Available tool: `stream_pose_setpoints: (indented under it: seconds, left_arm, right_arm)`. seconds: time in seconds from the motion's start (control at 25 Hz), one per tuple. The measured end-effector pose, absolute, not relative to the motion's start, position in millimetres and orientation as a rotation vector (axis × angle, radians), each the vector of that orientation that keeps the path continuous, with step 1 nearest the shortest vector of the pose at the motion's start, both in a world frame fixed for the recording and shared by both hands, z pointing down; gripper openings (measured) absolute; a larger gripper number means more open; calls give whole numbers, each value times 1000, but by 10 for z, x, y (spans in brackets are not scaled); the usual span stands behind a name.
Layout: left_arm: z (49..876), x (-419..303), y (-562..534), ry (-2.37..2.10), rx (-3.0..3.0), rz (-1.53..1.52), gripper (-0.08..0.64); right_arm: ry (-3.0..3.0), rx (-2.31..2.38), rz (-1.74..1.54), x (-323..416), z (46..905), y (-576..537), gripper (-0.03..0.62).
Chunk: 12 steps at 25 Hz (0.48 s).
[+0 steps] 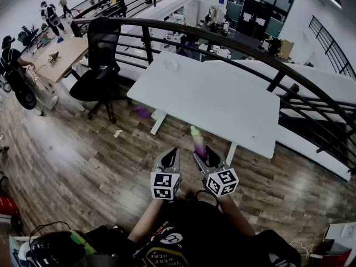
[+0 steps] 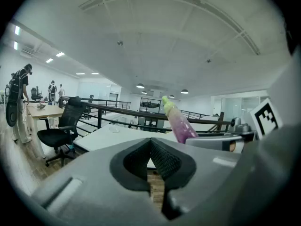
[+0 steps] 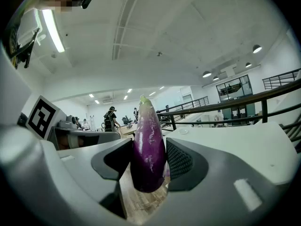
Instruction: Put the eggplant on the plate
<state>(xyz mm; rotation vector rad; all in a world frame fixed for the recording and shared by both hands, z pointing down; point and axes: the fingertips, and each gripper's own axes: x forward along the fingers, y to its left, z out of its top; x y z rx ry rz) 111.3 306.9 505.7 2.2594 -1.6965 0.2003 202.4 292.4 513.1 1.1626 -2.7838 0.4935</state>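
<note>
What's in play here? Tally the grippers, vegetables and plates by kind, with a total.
two-jaw grippers: 2, the left gripper and the right gripper
purple eggplant with a green cap: 1
clear round plate: 1
total: 4

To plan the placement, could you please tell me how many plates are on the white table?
1. The plate sits near the far left corner of the white table, as the head view shows it; no other plate shows there.
</note>
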Motion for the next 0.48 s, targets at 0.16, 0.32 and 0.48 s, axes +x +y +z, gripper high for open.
stream_pose_setpoints:
  seconds: [0.16,0.32,0.48]
  left_arm:
    - [5099,1109,3062,-1689,2258,192,5]
    - [5057,1065,3057,-1693,2264,187,5]
    - [5102,1014,3061,-1680,2263,182,5]
  right_arm:
    - [-2787,1162,493,2018,5120,2910,229]
    - [-2786,1155,487,1974,5121,2929,229]
    - [-2784,1169,484,1929,5114,2924,229]
